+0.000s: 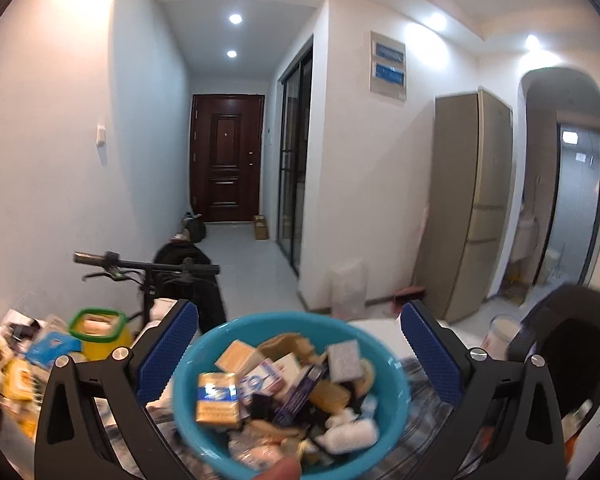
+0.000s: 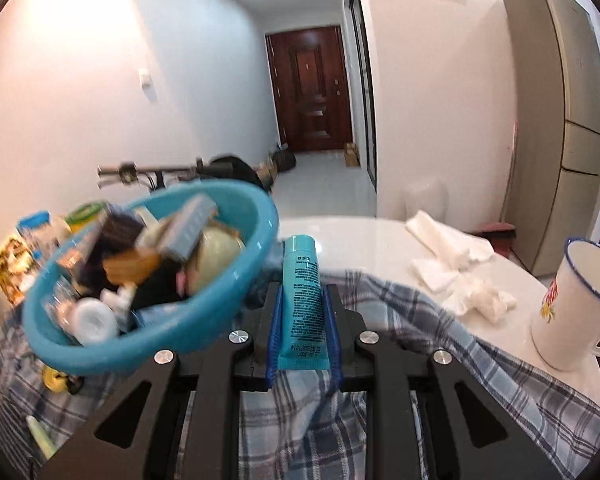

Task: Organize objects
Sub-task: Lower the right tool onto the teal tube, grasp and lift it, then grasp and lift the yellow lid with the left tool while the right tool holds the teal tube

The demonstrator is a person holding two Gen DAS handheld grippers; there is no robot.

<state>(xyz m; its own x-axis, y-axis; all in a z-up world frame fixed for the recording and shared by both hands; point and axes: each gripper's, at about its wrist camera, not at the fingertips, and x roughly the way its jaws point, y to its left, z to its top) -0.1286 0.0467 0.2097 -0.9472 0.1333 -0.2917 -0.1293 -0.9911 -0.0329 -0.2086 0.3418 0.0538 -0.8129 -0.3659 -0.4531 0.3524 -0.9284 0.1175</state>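
While the right gripper clamps a teal tube above the plaid cloth, only its view shows the white mug; the left gripper spreads wide around the full blue bowl, which a fingertip touches.

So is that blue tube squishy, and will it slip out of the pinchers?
Probably squishy: the teal tube looks like soft plastic with a flat crimped end, so it may dent. It probably won't slip, since the right gripper is clamped on both its sides with ribbed pads. It looks small, so likely light.
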